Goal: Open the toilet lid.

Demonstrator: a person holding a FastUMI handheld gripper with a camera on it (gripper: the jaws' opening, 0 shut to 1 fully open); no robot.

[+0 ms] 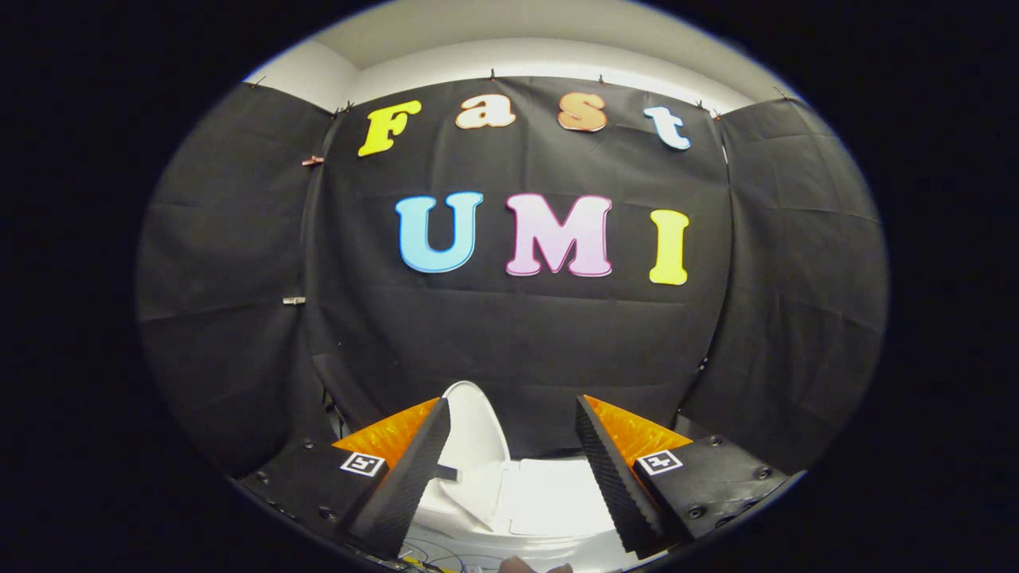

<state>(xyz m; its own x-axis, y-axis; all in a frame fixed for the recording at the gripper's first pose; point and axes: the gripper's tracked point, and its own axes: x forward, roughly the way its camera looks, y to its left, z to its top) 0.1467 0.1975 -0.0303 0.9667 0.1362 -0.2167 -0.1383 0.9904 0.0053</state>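
A: Where does the toilet [509, 493] sit against the gripper [509, 454]?

B: Low and just ahead of it, seen between the 2 fingers [414, 469]. Its white body shows in the gap and runs down beneath the fingertips.

A: And the lid [475, 430]?

B: It looks already raised. A rounded white panel stands close to upright just inside the left finger, its curved top edge at about the level of the fingertips, with the black cloth wall [517, 334] behind it. To its right, between the fingers, lies a flatter white surface; I cannot tell whether that is the seat or the tank top.

A: What are the fingers at?

B: Spread wide, nothing between them, neither one pressing on the lid. The left finger overlaps the lid's edge in the view, but whether it touches is unclear.

A: So what does the next move turn on?

B: My judgement: the lid's long axis runs up and down, leaning away from the gripper and sitting left of the midline. If it stands firmly, the task is nearly done and backing straight out should suffice. If it wobbles, a nudge from the left finger, the nearer 1, would do.
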